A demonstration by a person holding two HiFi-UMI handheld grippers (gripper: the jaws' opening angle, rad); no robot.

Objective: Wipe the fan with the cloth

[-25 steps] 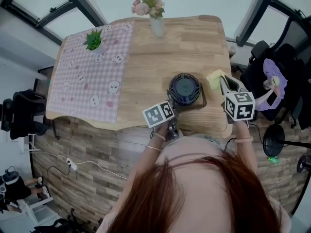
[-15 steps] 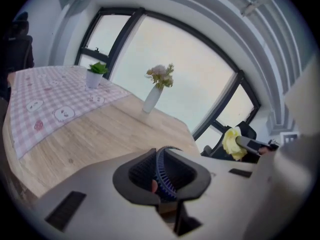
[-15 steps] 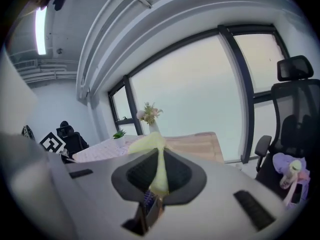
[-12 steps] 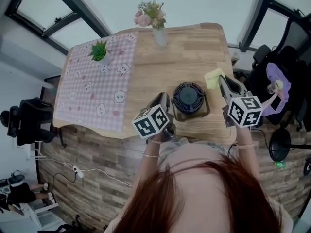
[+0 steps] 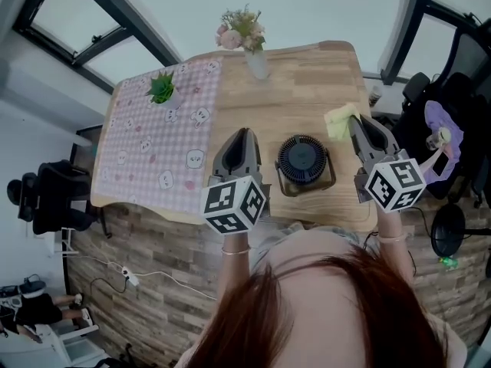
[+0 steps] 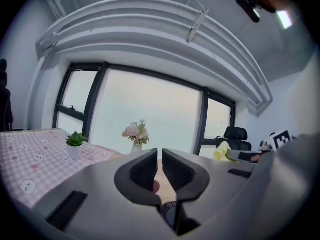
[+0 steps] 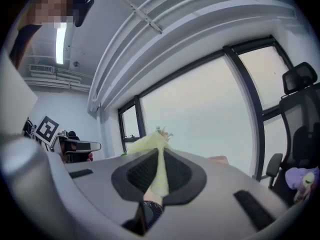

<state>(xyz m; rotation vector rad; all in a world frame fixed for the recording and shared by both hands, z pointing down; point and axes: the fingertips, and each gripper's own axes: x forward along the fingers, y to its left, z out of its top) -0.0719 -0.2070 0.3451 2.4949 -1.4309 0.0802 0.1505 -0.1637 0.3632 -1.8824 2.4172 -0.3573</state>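
Head view looks steeply down on a pale wooden plank surface (image 5: 307, 75) with rounded corners, its front clad in a brick-pattern panel (image 5: 153, 259). Dark-framed windows (image 5: 115, 21) run behind it, and black office chairs stand to the left (image 5: 46, 198) and right (image 5: 418, 102), the right one draped with something purple. A white power strip (image 5: 126, 276) lies on the floor at lower left.

A pink checked tablecloth (image 5: 153, 152) printed with small cartoon faces covers the left part of the surface. On it stands a spiky green plant (image 5: 162, 88) in a small white pot. A pale vase of pink flowers (image 5: 247, 37) stands at the far edge.

The fan (image 5: 303, 161) is round and black with a finely ribbed grille, and rests face up in a dark frame on bare wood near the front edge. It lies between the two grippers, with neither touching it.

The left hand-held gripper (image 5: 240, 140) is smooth grey with ridged black pads. Its jaws have just been closing and stand almost together, with a thin slit between them and nothing in it. The right hand-held gripper (image 5: 360, 125) is clamped on a soft pale yellow cloth (image 5: 340, 121), which bunches out past its tips, up and to the right of the fan.

Each gripper carries a white cube with black square markers, at left (image 5: 234, 204) and at right (image 5: 393, 184). No readable writing shows.
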